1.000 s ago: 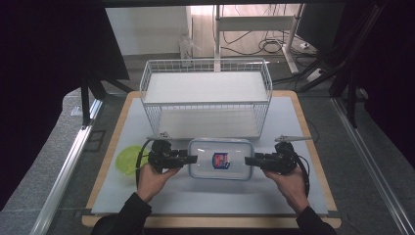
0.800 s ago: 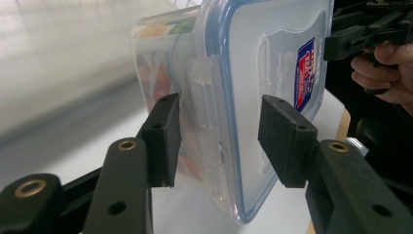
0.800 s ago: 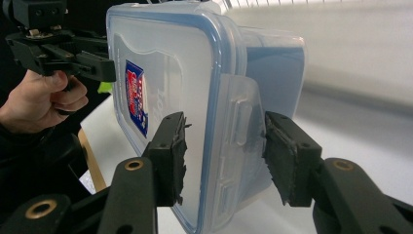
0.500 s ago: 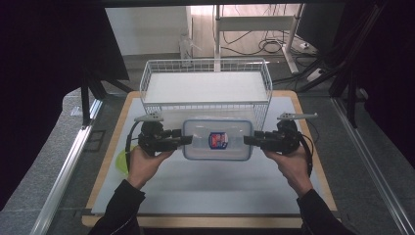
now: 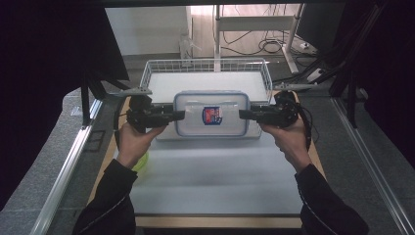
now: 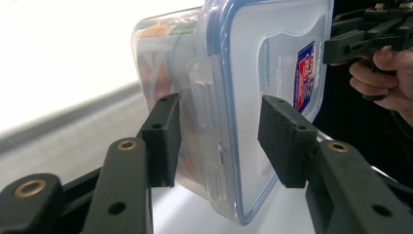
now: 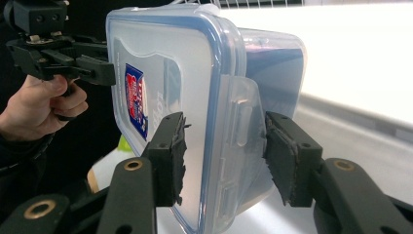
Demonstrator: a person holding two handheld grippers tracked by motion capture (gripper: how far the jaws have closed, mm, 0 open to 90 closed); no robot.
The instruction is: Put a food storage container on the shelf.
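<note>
Clear plastic, blue-rimmed: lidded container [image 5: 212, 113] held up off the table, level, just in front of the wire basket [image 5: 266, 73] and about at its rim height. Clamped at one short end by the left gripper [image 5: 179, 115], at the other by the right gripper [image 5: 243, 113], each set of jaws closed on a latch tab, one pad on the lid, one under the body. Seen close in the left gripper view [image 6: 219, 141] and the right gripper view [image 7: 221, 161]: pads biting only the edge, so a shallow hold.

Best done with both hands moving as one, equal height, equal pace, no twist between them; any spread apart likely to slip a pad off the tab. Keep the lid flat, since something coloured sits inside. To go into the basket, lift the bottom clear above the near wall first, then forward, then down.

In the way: that near wire wall, directly ahead of the container. Left of the basket and nearer, a yellow-green disc [image 5: 142, 161] on the white mat [image 5: 215, 181], partly under the left forearm, no obstacle. Behind the basket, cables and a frame on the floor, well apart.
</note>
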